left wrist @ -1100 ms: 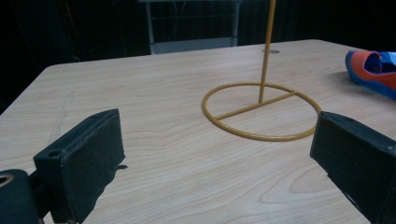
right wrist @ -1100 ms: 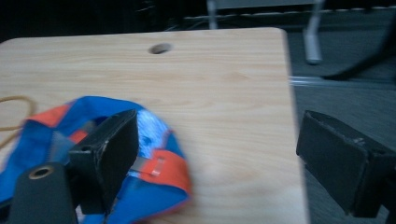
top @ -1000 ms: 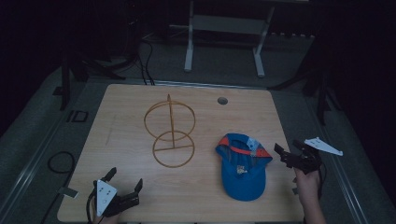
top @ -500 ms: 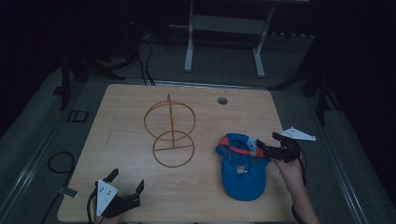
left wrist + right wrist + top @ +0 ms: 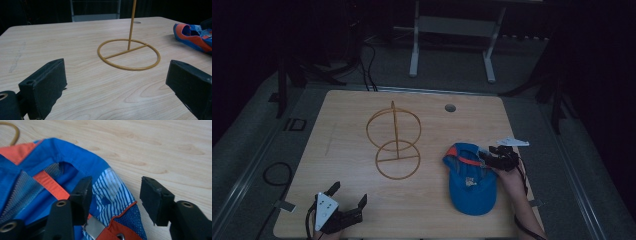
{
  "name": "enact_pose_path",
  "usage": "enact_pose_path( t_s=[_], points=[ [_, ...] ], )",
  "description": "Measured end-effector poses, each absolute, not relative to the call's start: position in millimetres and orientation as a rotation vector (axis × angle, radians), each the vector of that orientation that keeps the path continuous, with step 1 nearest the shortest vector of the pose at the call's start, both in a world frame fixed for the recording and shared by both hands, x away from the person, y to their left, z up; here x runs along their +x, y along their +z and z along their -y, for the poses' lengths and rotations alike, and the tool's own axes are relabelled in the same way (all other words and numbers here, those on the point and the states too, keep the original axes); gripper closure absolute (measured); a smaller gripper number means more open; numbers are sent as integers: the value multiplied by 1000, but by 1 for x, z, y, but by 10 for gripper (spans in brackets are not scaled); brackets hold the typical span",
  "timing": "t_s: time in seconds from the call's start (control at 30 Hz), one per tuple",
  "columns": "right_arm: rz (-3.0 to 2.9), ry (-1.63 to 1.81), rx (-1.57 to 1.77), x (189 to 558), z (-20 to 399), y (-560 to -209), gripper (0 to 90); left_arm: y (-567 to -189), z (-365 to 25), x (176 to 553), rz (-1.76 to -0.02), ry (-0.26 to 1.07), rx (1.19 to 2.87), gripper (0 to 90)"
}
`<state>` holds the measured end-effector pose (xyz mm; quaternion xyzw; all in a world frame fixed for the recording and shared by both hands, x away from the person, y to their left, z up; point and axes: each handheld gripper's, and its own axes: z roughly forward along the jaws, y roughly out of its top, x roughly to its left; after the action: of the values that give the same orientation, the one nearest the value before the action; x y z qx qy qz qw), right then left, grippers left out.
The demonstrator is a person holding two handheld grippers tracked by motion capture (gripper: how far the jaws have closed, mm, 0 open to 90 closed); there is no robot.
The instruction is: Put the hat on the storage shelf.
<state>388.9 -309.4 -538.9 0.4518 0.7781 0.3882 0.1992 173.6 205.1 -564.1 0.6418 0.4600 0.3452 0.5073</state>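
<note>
A blue cap with orange trim and a striped panel lies upside down on the right of the wooden table. My right gripper is at its back rim. In the right gripper view the jaws have just been closing and straddle the cap's striped edge: one pad is inside the cap, the other outside with a gap, so it is still open. A yellow wire stand rises mid-table. My left gripper rests open at the front left, facing the stand's base ring with the cap beyond it.
A round cable hole sits near the table's far edge. A white desk frame stands on the floor beyond the table, and a cable loop lies on the floor at the left.
My right gripper has moved left and down from the table's right edge onto the cap's back rim, and its jaws have narrowed. The left gripper has kept still.
</note>
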Motion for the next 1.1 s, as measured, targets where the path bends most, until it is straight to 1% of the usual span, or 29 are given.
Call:
enact_pose_path(
  t_s=[0.1, 0.13, 0.17, 0.2, 0.23, 0.27, 0.3, 0.37, 0.4, 0.43, 0.47, 0.5, 0.53, 0.57, 0.67, 0.7, 1.1],
  points=[
    [-2181, 1055, 1275, 393, 308, -546, 449, -564, -205, 174, -1114, 823, 1553, 34],
    [-2184, 1048, 1270, 393, 307, -548, 457, -564, -205, 174, -1117, 828, 1556, 34],
    [-2189, 1035, 1262, 394, 306, -550, 482, -564, -204, 174, -1115, 833, 1565, 34],
    [-2189, 1035, 1262, 394, 306, -550, 482, -564, -204, 174, -1115, 833, 1565, 34],
    [-2195, 1018, 1249, 393, 304, -553, 517, -564, -204, 174, -1119, 841, 1564, 34],
    [-2195, 1018, 1249, 393, 304, -553, 517, -564, -204, 174, -1119, 841, 1564, 33],
    [-2198, 996, 1235, 392, 301, -555, 560, -564, -204, 174, -1118, 836, 1566, 33],
    [-2203, 985, 1215, 391, 299, -557, 599, -565, -204, 174, -1124, 839, 1568, 33],
    [-2203, 985, 1215, 391, 299, -557, 599, -565, -204, 174, -1124, 835, 1571, 33],
    [-2209, 969, 1201, 391, 299, -558, 629, -564, -204, 174, -1129, 834, 1571, 33],
    [-2221, 943, 1184, 390, 297, -560, 682, -564, -204, 174, -1132, 829, 1573, 34],
    [-2221, 943, 1184, 390, 297, -560, 682, -564, -204, 174, -1132, 829, 1573, 34],
    [-2225, 945, 1183, 389, 296, -560, 787, -563, -205, 173, -1140, 839, 1575, 34],
    [-2227, 938, 1184, 388, 296, -560, 825, -563, -205, 174, -1141, 840, 1578, 34],
    [-2234, 935, 1179, 388, 295, -560, 848, -563, -205, 174, -1145, 846, 1579, 34],
    [-2240, 932, 1174, 387, 294, -556, 872, -563, -205, 174, -1149, 840, 1582, 34],
    [-2191, 1058, 1101, 371, 294, -517, 879, -560, -200, 172, -1139, 850, 1600, 34]
  ],
)
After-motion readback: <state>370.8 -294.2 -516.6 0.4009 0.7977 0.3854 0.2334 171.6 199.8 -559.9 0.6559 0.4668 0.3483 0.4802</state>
